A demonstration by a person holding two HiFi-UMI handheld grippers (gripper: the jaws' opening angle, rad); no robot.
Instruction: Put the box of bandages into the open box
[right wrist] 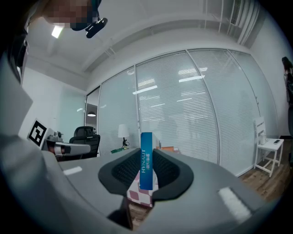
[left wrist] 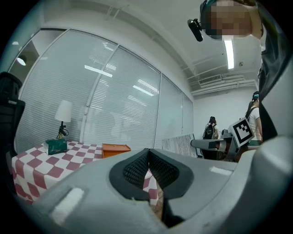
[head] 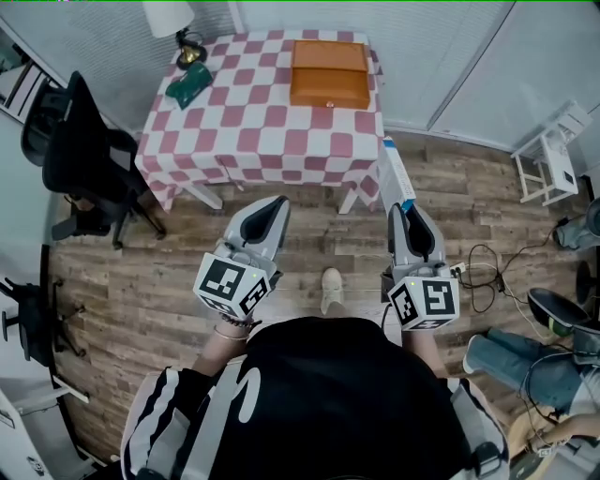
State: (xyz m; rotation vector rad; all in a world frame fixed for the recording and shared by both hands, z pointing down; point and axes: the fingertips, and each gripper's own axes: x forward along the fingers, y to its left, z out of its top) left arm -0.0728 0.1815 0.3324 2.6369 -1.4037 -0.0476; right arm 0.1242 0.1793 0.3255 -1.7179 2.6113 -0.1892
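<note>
My right gripper (head: pixel 405 208) is shut on the box of bandages (head: pixel 396 171), a long white and blue carton that sticks out forward toward the table. In the right gripper view the box of bandages (right wrist: pixel 146 160) stands upright between the pads, its blue edge facing the camera. The open orange box (head: pixel 329 73) lies on the far right part of the red and white checked table (head: pixel 244 131); it shows as the orange box (left wrist: pixel 115 149) in the left gripper view. My left gripper (head: pixel 275 208) is shut with nothing in it, held over the floor before the table.
A green pouch (head: pixel 190 82) and a white lamp (head: pixel 173 21) stand at the table's far left corner. A black office chair (head: pixel 84 159) is left of the table, a white stool (head: pixel 548 159) at right. Cables (head: pixel 487 272) lie on the wooden floor.
</note>
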